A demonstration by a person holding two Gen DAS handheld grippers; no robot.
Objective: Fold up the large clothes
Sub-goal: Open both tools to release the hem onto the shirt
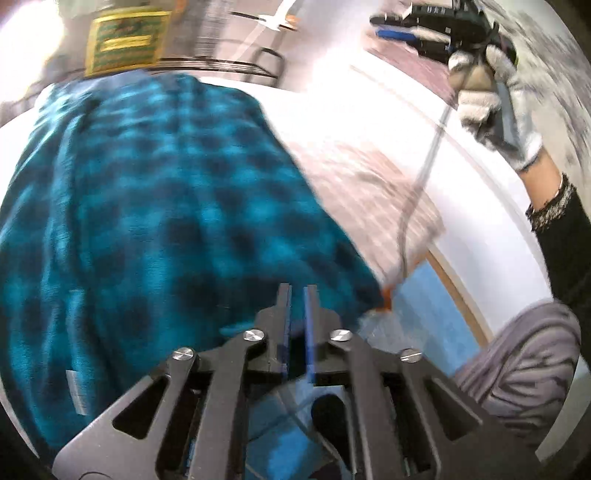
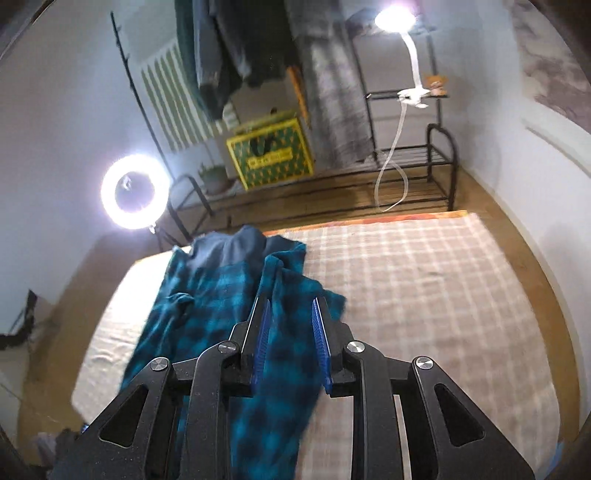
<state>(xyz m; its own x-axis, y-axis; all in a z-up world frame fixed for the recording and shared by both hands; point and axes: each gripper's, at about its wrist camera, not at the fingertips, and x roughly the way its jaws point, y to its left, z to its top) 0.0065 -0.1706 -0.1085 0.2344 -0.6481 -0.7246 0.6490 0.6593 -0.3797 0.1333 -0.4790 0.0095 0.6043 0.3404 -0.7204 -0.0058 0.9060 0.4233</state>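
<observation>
A large teal-and-black plaid garment (image 1: 147, 203) lies spread on the bed, filling the left wrist view. From the right wrist view the garment (image 2: 221, 295) runs down the bed's left half, crumpled, with a dark blue part (image 2: 229, 247) at its far end. My left gripper (image 1: 297, 290) hovers close over the garment's near edge, its jaws a narrow slit apart with no cloth pinched. My right gripper (image 2: 291, 302) is high above the garment, jaws apart and empty. A gloved hand (image 1: 491, 96) holds the blurred right gripper at the upper right of the left wrist view.
The bed wears a pink-and-beige checked cover (image 2: 424, 295), bare on its right half. Beyond the bed are a ring light (image 2: 135, 192), a green-and-yellow box (image 2: 273, 151), a black metal rack (image 2: 439, 158), a clamp lamp (image 2: 395, 18) and hanging clothes (image 2: 229, 55). A cable (image 1: 424, 166) trails across.
</observation>
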